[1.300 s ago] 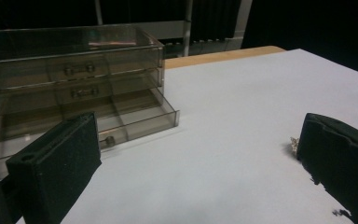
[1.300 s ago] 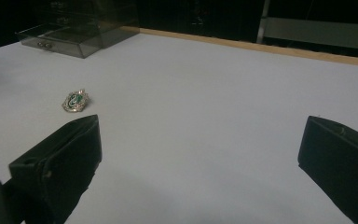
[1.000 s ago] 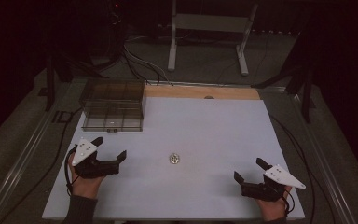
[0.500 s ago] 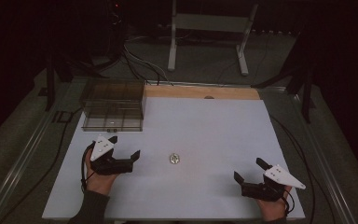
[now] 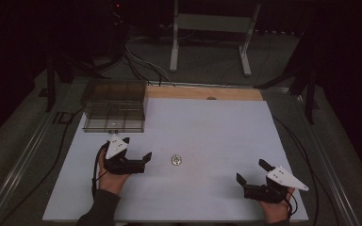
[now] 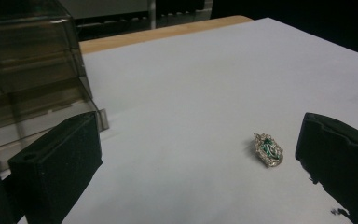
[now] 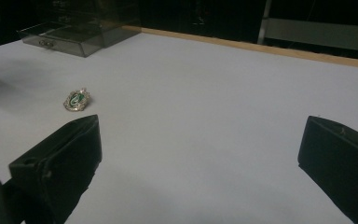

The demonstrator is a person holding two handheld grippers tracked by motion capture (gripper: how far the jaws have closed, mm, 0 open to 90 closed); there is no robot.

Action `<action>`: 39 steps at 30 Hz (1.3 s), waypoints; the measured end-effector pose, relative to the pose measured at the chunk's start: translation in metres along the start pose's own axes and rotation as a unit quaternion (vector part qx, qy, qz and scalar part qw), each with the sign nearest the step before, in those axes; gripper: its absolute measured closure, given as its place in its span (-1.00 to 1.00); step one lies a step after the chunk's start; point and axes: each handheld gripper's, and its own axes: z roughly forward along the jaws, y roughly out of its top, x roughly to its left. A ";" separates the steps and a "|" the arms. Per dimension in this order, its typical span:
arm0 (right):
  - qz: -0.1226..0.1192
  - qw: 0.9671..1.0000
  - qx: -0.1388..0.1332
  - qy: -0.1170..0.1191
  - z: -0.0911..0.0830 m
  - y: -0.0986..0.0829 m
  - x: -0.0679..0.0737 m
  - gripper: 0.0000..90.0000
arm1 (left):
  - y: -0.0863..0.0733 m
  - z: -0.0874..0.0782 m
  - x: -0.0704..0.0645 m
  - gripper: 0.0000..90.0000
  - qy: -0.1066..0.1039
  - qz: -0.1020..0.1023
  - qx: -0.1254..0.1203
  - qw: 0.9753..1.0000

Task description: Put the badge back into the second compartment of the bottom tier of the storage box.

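Green stone on brooch [image 6: 268,150] visible from left tool [image 5: 137,149] view.

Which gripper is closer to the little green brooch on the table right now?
Left. The left gripper sits just to the left of the brooch, open and aimed at it. The right gripper is much farther away, near the table's front right corner, also open.

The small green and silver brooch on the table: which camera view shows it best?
The left gripper view shows the brooch best: it lies close, with its green centre and sparkling silver edge visible. The right gripper view shows it farther off, with less detail. In the high view it is a tiny pale spot.
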 end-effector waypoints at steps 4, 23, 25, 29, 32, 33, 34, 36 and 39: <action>0.000 1.000 0.000 0.000 0.000 0.000 0.000 -1.00 | -0.001 0.007 -0.003 -0.97 -0.005 0.000 0.006 1.000; -0.003 1.000 -0.001 0.001 0.000 0.000 0.000 -1.00 | -0.005 0.034 -0.014 -0.97 -0.018 -0.004 0.035 0.999; -0.002 1.000 -0.001 0.001 0.000 0.000 0.000 -1.00 | -0.005 0.037 -0.016 -0.97 -0.020 -0.005 0.039 0.999; -0.002 1.000 -0.001 0.001 0.000 0.000 0.000 -1.00 | -0.006 0.042 -0.018 -0.93 -0.024 -0.004 0.045 0.999; -0.002 1.000 -0.001 0.001 0.000 0.000 0.000 -1.00 | -0.007 0.048 -0.021 -0.93 -0.027 -0.003 0.052 0.998; -0.002 1.000 -0.001 0.001 0.000 0.000 0.000 -1.00 | -0.007 0.048 -0.021 -0.93 -0.027 -0.003 0.052 0.998; -0.003 1.000 -0.001 0.001 0.000 0.000 0.000 -1.00 | -0.008 0.051 -0.023 -0.92 -0.029 -0.002 0.056 0.998; -0.003 1.000 0.000 0.001 0.000 0.000 0.001 -1.00 | -0.009 0.053 -0.024 -0.91 -0.031 -0.002 0.063 0.998; -0.003 1.000 0.000 0.001 0.000 0.000 0.001 -1.00 | -0.009 0.056 -0.025 -0.89 -0.035 -0.005 0.069 0.997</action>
